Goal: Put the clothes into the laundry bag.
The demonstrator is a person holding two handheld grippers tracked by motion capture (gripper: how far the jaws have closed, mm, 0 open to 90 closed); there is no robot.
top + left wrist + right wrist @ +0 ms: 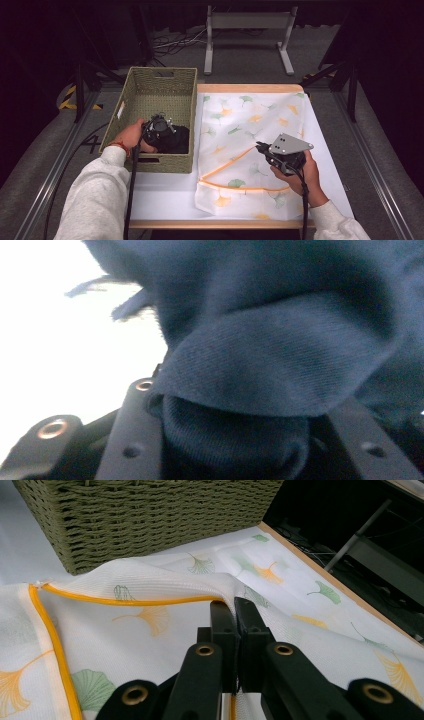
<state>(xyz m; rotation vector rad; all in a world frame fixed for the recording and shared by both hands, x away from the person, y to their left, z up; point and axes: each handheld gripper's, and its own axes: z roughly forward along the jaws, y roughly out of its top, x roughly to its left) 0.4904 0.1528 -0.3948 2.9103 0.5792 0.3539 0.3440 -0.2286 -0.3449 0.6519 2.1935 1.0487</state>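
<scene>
Between left claw (pixel 235 450): dark cloth (pixel 270 365).

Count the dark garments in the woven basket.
1 that can be told: a dark blue garment bunched at the near right of the green woven basket, with the left gripper closed on its fabric. More may lie hidden beneath it.

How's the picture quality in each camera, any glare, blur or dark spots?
High view: table evenly lit, surroundings nearly black. Left gripper view: the dark garment sits soft and close, the background at left blown out white. Right gripper view: sharp on the mesh bag and woven basket.
</scene>
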